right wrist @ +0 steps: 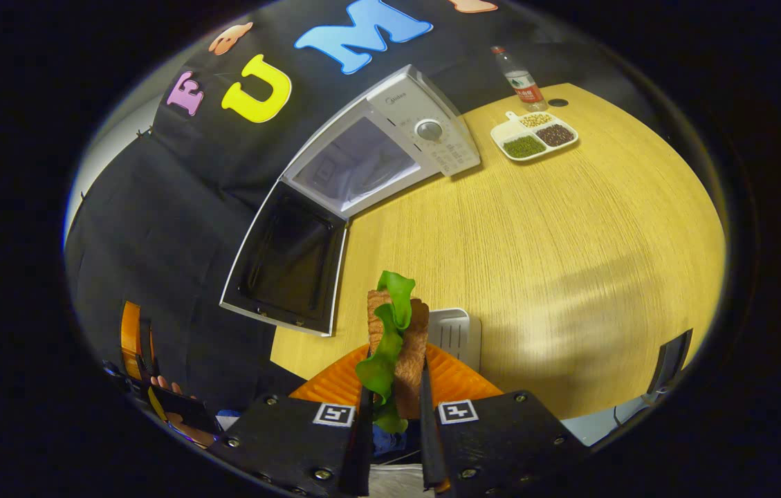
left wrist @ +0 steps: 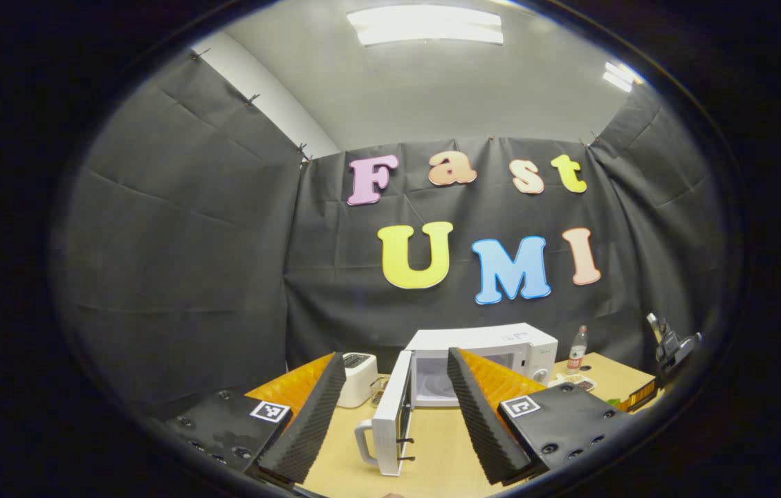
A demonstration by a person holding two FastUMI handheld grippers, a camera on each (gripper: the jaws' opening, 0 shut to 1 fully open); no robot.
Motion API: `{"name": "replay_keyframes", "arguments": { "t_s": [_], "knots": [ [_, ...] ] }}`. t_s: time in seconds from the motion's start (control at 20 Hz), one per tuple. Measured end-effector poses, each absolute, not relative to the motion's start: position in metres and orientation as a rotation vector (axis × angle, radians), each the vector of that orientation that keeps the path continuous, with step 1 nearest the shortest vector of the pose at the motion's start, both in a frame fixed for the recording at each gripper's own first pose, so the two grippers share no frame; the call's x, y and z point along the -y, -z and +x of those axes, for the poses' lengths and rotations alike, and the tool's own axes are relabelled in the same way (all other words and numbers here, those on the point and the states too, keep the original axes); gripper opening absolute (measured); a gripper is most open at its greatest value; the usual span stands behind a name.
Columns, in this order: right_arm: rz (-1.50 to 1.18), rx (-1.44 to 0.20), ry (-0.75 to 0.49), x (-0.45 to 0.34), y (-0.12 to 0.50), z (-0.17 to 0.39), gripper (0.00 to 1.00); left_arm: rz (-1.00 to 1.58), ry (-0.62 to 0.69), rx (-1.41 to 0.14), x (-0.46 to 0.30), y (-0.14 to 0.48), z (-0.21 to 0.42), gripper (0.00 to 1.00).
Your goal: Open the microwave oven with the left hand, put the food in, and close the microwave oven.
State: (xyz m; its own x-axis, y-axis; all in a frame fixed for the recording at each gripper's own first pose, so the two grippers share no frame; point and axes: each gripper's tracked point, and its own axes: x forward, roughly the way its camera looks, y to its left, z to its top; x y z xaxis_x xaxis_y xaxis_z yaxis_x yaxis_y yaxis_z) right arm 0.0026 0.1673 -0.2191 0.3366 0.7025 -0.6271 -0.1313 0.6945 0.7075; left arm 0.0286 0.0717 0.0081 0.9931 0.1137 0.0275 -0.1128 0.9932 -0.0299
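Observation:
The white microwave (left wrist: 494, 340) stands at the back of the wooden table with its door (left wrist: 390, 415) swung wide to the left and its cavity empty. My left gripper (left wrist: 393, 360) is open, held in front of the door and touching nothing. In the right gripper view, my right gripper (right wrist: 396, 387) is shut on the food, a sandwich (right wrist: 400, 332) of brown bread and green lettuce held on edge above the table. The microwave (right wrist: 425, 117) and its open door (right wrist: 290, 263) lie ahead and to the left. The left gripper (right wrist: 133, 339), with a hand on it, is at the lower left.
A white toaster (left wrist: 357, 377) stands left of the microwave. A divided tray of beans (right wrist: 534, 135) and a water bottle (right wrist: 515, 76) sit right of it. A white ribbed dish (right wrist: 456, 332) lies under the sandwich. The table (right wrist: 570, 242) is bare wood to the right.

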Motion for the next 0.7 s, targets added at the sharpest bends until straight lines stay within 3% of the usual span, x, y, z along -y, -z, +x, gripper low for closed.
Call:
{"name": "replay_keyframes", "arguments": {
  "t_s": [0.4, 0.45, 0.5, 0.55, 0.7],
  "knots": [
    [0.634, -0.977, -0.584, -0.232, 0.196, 0.062, 0.29, -0.053, -0.108, 0.05, -0.119, -0.01, 0.076, 0.99],
    [0.641, -0.963, -0.583, -0.24, 0.194, 0.07, 0.29, -0.053, -0.113, 0.055, -0.127, -0.011, 0.082, 0.95],
    [0.646, -0.949, -0.582, -0.248, 0.192, 0.078, 0.29, -0.055, -0.116, 0.055, -0.134, -0.01, 0.086, 0.99],
    [0.65, -0.931, -0.573, -0.255, 0.191, 0.085, 0.29, -0.057, -0.122, 0.055, -0.141, -0.009, 0.09, 0.9],
    [0.644, -0.873, -0.546, -0.276, 0.191, 0.114, 0.29, -0.059, -0.131, 0.044, -0.161, -0.001, 0.104, 0.9]
  ]
}}
